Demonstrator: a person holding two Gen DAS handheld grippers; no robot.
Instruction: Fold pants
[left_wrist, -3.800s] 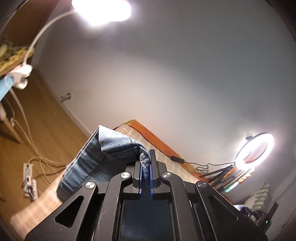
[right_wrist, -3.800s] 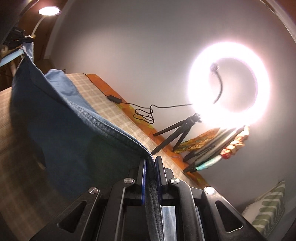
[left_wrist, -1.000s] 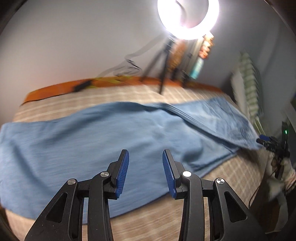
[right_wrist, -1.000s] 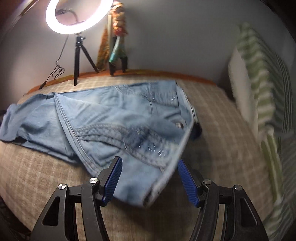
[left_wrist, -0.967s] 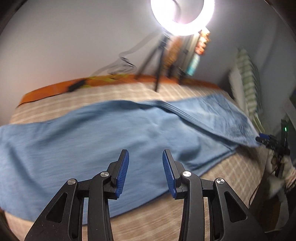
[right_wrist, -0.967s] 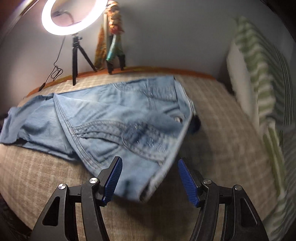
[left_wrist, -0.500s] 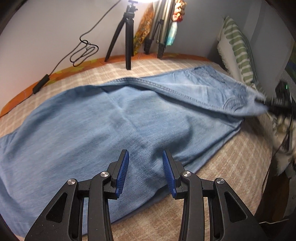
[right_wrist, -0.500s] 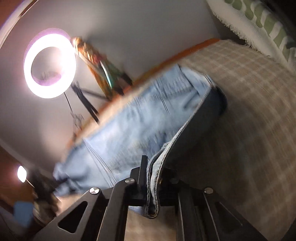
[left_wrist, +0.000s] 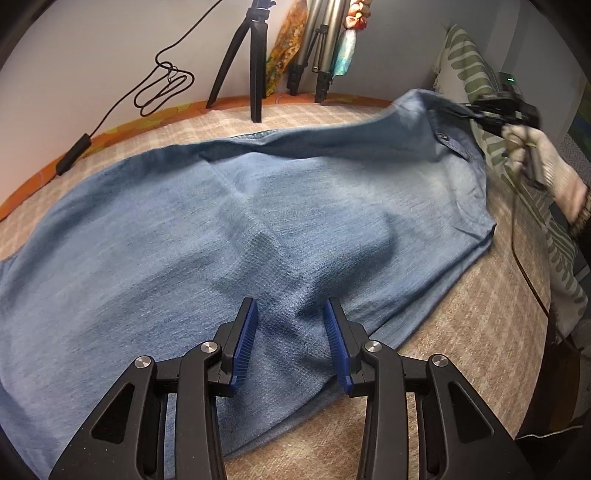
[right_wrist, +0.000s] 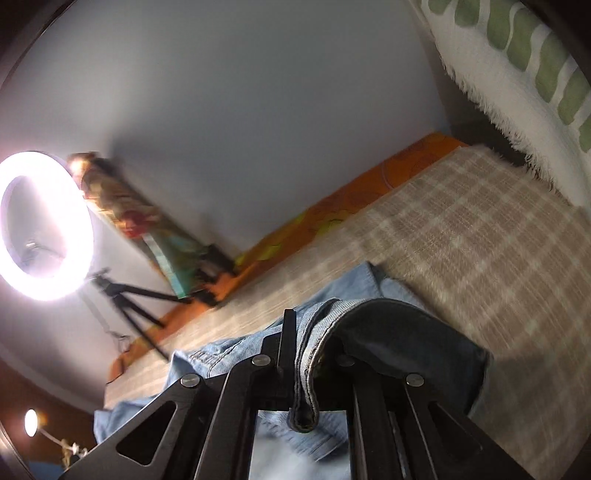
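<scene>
Blue denim pants lie spread over the checked bed cover. My left gripper hovers low over their near edge, open, with nothing between its blue pads. At the far right of the left wrist view my right gripper, in a gloved hand, lifts the waistband end off the bed. In the right wrist view that gripper is shut on the waistband, and the dark inside of the pants drapes over its right finger.
A ring light on a black tripod stands at the back by the wall, with more stands and a cable beside it. A green-and-white striped pillow lies at the bed's right end. An orange sheet edge runs along the wall.
My right gripper shut on the waistband edge, rolled, and lifted it away across the bed. My left gripper sank closer to the pants, staying open.
</scene>
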